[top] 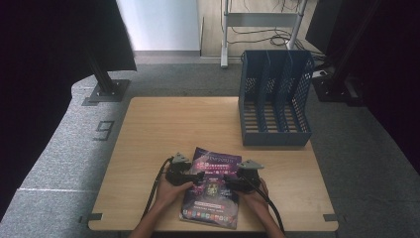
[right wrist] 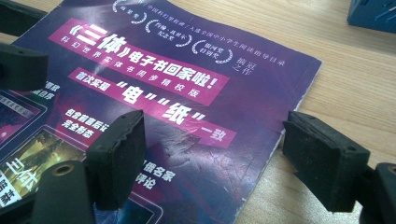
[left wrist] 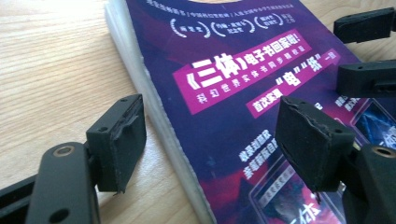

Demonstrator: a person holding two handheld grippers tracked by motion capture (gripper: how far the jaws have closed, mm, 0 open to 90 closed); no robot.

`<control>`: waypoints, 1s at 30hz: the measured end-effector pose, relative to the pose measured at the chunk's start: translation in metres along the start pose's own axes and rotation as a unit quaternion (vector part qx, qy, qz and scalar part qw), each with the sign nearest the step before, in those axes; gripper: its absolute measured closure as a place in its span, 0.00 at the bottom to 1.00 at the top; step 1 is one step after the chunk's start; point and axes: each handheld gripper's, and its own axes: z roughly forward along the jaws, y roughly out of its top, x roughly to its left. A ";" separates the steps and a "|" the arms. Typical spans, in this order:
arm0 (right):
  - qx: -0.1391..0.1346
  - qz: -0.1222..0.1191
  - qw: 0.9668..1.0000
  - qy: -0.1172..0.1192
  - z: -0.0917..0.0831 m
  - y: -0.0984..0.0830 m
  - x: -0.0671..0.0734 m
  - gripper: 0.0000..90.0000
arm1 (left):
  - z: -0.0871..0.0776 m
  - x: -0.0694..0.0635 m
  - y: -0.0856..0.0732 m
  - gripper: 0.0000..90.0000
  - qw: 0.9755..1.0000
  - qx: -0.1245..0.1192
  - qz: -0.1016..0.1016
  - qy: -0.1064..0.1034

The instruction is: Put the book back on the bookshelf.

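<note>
A purple magazine [top: 212, 196] with white and pink print lies flat near the table's front edge. My left gripper [top: 198, 177] is open at the magazine's left edge. In the left gripper view [left wrist: 210, 140] one pad [left wrist: 119, 140] is over the wood and the other [left wrist: 310, 142] over the cover [left wrist: 224, 88]. My right gripper [top: 227, 182] is open at the right edge. In the right gripper view [right wrist: 219, 156] its pads [right wrist: 322, 158] straddle the edge of the cover [right wrist: 187, 93]. Neither pair presses on the magazine. Each gripper view shows the other gripper's jaws farther off.
A blue mesh file rack [top: 275, 99] with several slots stands at the table's back right. The wooden table [top: 163, 129] is bare behind and left of the magazine. Two hands and trailing cables come in from the bottom edge.
</note>
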 end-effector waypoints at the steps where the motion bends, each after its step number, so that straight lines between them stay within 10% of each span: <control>1: 0.000 0.000 1.000 0.000 0.000 0.000 0.000 0.24 | 0.000 -0.001 0.000 0.27 1.000 0.001 -0.001 0.002; 11: 0.000 0.000 1.000 0.000 0.000 0.000 0.000 0.24 | -0.003 0.003 0.000 0.28 0.999 -0.015 -0.041 -0.020; 30: 0.000 0.001 1.000 -0.001 0.000 0.000 0.000 0.24 | -0.018 -0.002 0.006 0.31 0.997 -0.055 -0.036 -0.041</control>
